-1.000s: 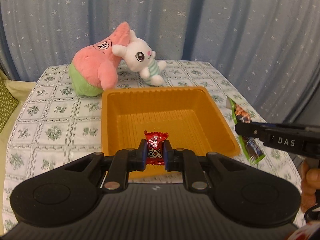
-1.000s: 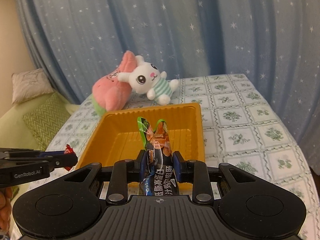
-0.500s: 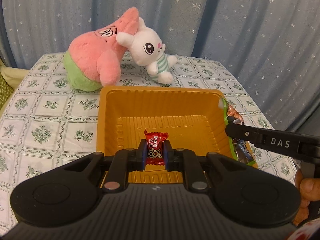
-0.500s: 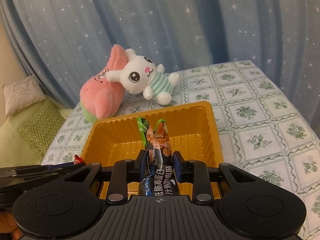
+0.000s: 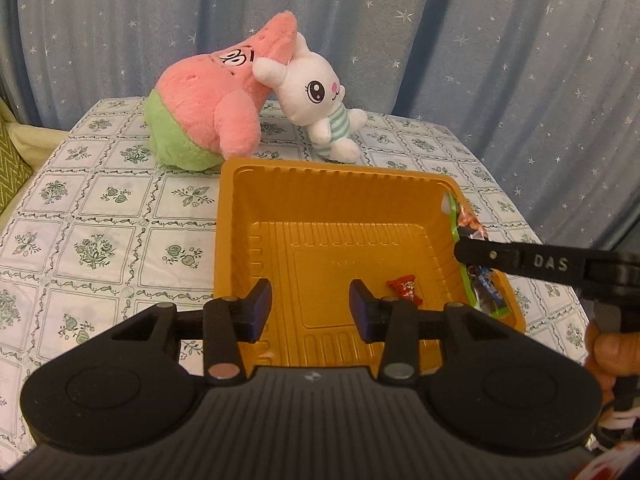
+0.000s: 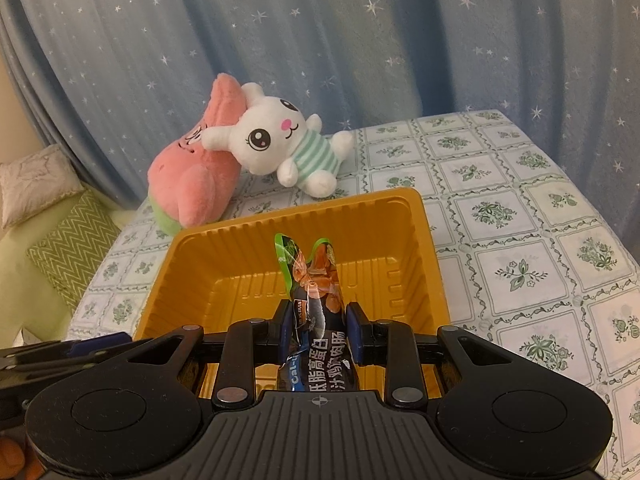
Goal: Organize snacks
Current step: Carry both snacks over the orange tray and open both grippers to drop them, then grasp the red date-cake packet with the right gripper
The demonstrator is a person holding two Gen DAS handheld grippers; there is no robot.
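Observation:
An orange plastic tray (image 5: 240,216) (image 6: 424,232) sits on the flowered tablecloth. A small red candy (image 5: 405,289) lies on the tray floor, right of my left gripper (image 5: 310,304). That gripper's jaws are opening with nothing between them. My right gripper (image 6: 319,330) is shut on a long green and black snack packet (image 6: 316,292), held over the tray's near side. In the left wrist view the right gripper (image 5: 460,250) reaches in from the right with the snack packet (image 5: 484,284) against the tray's right wall.
A pink star plush (image 5: 208,112) (image 6: 196,168) and a white bunny plush (image 5: 316,100) (image 6: 280,144) lie behind the tray. A blue starred curtain (image 5: 440,40) hangs at the back. Green cushions (image 6: 72,248) lie left of the table. A hand (image 5: 608,352) holds the right gripper.
My left gripper went from shut on the red candy to open, and the candy dropped onto the tray floor. The right gripper with the packet came closer over the tray.

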